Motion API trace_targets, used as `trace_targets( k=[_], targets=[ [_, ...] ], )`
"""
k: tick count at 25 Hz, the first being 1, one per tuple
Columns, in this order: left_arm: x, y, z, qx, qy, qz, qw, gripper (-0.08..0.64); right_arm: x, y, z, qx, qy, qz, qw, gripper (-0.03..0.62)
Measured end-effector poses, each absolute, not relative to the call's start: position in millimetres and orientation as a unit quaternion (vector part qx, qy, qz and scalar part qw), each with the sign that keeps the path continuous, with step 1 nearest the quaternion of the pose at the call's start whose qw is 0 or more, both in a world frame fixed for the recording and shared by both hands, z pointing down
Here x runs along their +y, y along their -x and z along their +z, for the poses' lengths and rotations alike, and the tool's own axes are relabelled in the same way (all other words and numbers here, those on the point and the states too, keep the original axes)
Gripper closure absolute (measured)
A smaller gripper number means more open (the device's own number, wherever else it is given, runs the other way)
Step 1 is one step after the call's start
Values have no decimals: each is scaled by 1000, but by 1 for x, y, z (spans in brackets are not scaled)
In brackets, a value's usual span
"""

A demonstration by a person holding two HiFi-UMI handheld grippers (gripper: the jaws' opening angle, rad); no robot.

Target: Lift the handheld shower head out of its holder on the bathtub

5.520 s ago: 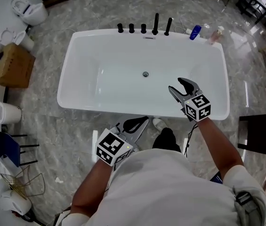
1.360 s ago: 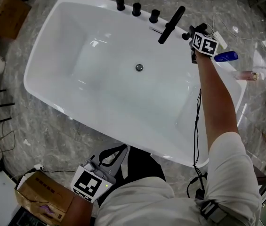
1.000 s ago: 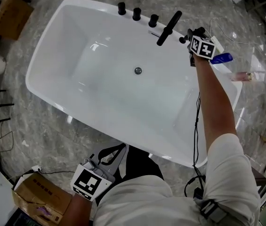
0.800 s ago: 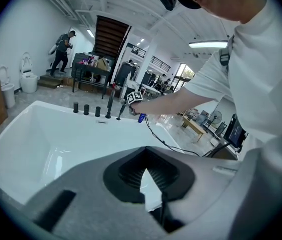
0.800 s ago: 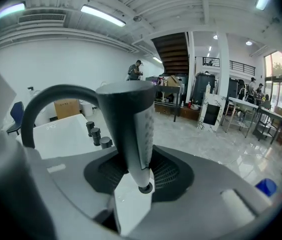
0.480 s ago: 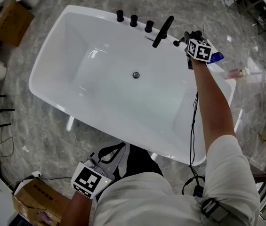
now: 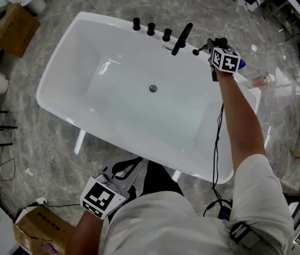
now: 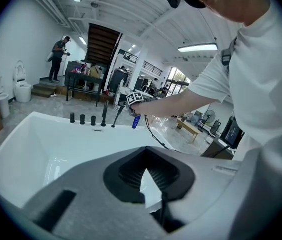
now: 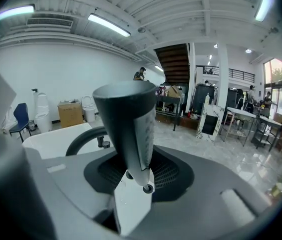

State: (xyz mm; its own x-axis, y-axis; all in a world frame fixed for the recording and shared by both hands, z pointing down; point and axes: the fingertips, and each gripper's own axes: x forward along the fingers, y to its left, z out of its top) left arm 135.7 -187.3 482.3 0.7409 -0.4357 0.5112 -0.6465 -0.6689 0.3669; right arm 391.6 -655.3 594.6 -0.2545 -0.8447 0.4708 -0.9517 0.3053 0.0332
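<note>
Right gripper (image 9: 133,181) fingers clamp the handheld shower head (image 9: 124,116) upright, apparently lifting it off the bathtub (image 7: 118,110); left gripper (image 8: 145,176) fingers closed, empty.

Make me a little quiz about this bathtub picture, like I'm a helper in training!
1. True or false: the right gripper has its jaws closed on the black shower head.
2. How many short black knobs stand in a row on the bathtub rim?
3. What colour is the bottle near the right gripper? A red, B blue, C green.

Key: 1 true; 2 three; 3 B.
</note>
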Motion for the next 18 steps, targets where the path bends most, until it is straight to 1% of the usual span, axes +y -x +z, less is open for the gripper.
trace_targets(
  k=[18],
  targets=[
    [-129,-99,448,-296,-908,180,236,554,-585,-372,491,-791,-576,86,187,448]
  ],
)
